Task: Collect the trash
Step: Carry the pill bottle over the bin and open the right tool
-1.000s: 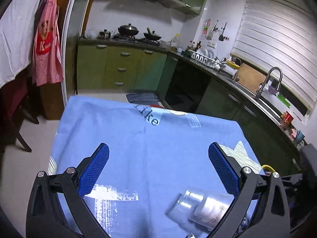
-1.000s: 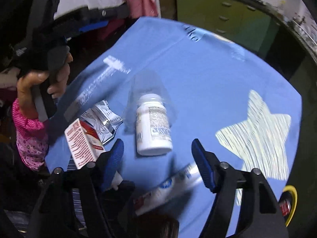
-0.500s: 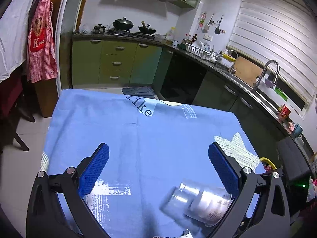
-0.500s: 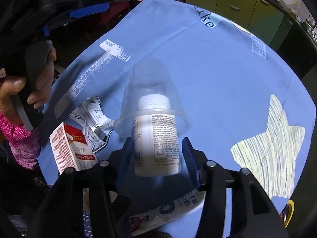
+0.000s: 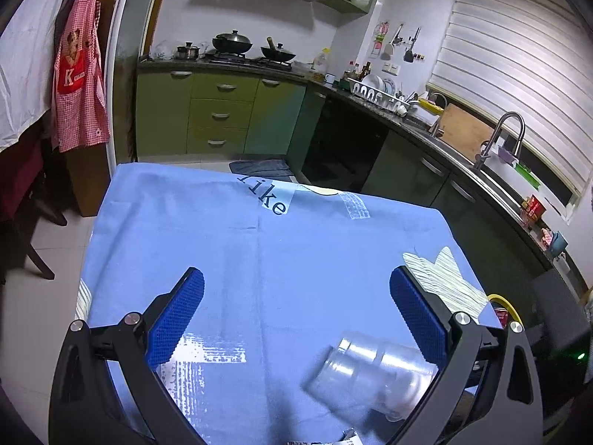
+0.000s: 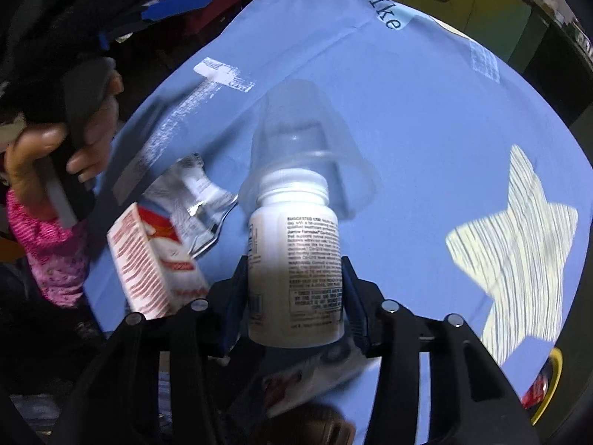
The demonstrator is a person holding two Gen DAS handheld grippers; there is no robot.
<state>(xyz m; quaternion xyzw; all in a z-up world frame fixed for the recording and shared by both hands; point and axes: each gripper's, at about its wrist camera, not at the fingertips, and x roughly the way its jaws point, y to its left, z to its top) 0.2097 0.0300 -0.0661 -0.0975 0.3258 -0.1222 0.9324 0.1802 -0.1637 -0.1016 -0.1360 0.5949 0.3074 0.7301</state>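
Right gripper closed around the lower body of a white pill bottle, blue pads against both of its sides, after a narrowing of the jaws onto it. Bottle cap inside the mouth of a clear plastic cup lying on its side on the blue tablecloth. Just left of the bottle: a red-and-white carton and, beyond it, a crumpled silver wrapper. Flat printed packet under the gripper body, partly hidden. Yellow-rimmed container at the cloth's near right edge. Left gripper spread wide above the tablecloth, nothing between its pads; handle held in the left hand with a pink sleeve at the wrist. From the left wrist view, cup low at right, near the right finger; contact not determinable. Farther back: pale striped star print, "like" lettering, then green kitchen cabinets, stove with pans and a sink faucet.
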